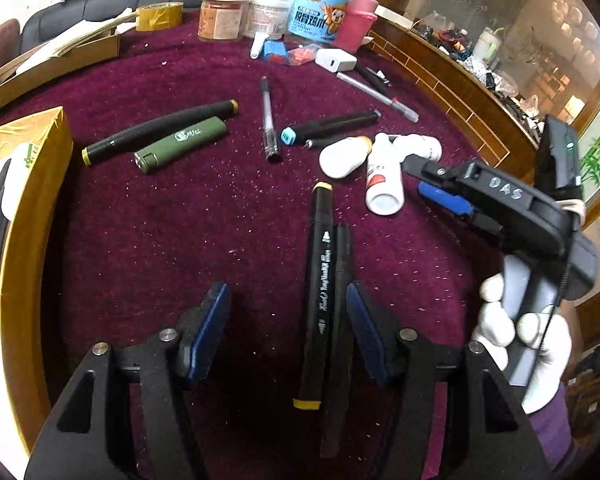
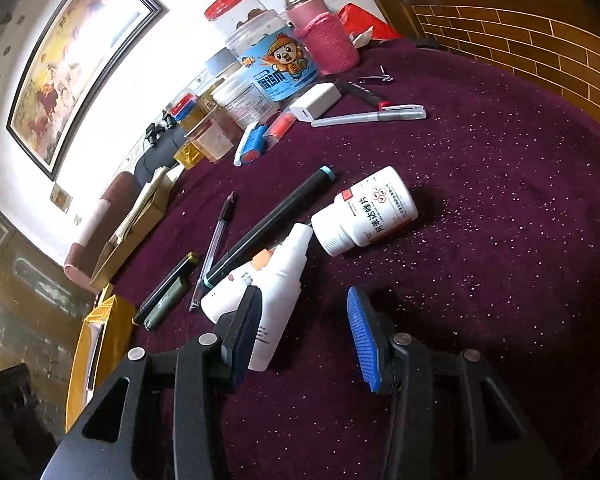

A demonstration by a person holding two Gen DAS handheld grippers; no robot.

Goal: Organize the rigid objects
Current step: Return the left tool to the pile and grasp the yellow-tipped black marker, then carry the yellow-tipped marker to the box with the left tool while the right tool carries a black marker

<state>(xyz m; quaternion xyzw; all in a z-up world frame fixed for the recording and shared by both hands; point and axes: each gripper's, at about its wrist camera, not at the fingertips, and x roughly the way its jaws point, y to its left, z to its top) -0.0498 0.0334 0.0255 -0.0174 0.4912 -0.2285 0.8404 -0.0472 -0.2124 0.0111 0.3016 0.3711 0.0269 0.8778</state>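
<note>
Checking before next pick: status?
Left gripper open around yellow-capped marker, not clamped. Right gripper open, empty, beside white bottles. Nothing blocking.

maroon cloth, yellow-capped black marker

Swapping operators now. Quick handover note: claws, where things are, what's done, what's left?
Left claw: open, nothing gripped; a yellow-capped marker lies between its pads, close to one of them.
Right claw: open, empty, over the cloth beside the white bottles.
Yellow box at the left table edge already holds some dark pen-like things.
Still loose on the purple cloth: another yellow-capped marker, green lighter, clear pen, blue-capped marker, pill bottle, more pens by the white charger.
Left: probably grip the marker first.
</note>
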